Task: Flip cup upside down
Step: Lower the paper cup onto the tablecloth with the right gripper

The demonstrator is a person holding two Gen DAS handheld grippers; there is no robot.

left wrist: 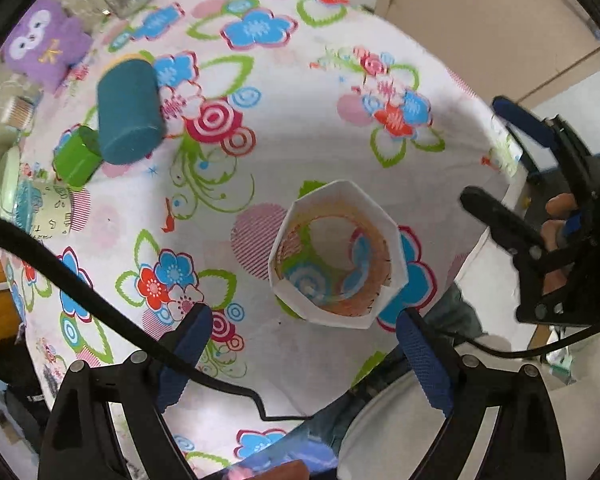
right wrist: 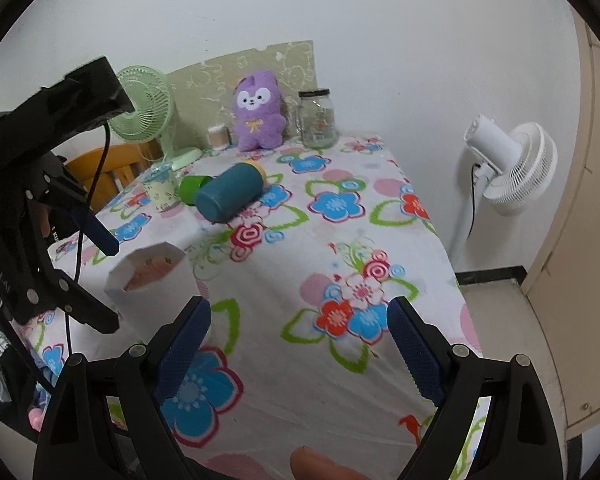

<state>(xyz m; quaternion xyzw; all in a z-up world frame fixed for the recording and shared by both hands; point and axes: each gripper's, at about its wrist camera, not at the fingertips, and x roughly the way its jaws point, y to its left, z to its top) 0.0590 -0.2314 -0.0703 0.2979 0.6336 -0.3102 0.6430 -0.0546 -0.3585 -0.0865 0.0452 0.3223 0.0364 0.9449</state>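
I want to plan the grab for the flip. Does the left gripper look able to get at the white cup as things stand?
Probably yes. The left gripper is open just above the upright white cup, with nothing between them; the teal bottle lies well away.

Both grippers are black plastic with silver screws; the left gripper (left wrist: 304, 356) and right gripper (right wrist: 300, 344) carry blue textured pads (right wrist: 182, 350). A black cable (left wrist: 100, 304) trails. Bare fingers (left wrist: 558, 204) show.
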